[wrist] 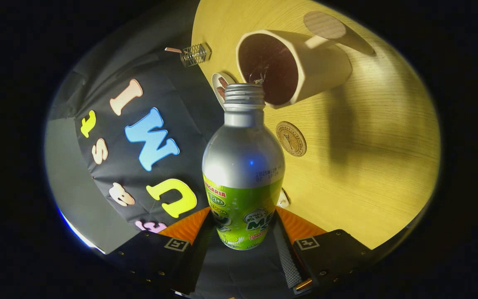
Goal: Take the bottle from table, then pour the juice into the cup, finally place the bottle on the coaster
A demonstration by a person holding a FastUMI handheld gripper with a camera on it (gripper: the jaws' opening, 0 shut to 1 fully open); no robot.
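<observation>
- The tool has the bottle clamped between its two fingers, one pressing on each side of the green label near the base.
- The bottle is silver above the label, uncapped, its threaded neck tipped toward the cup.
- Just beyond the bottle's mouth the cream cup holds dark liquid; its wooden-ended handle points away.
- A round coaster lies on the wooden desk between bottle and cup.
- Farther off sit a small dish and a wire holder.
</observation>
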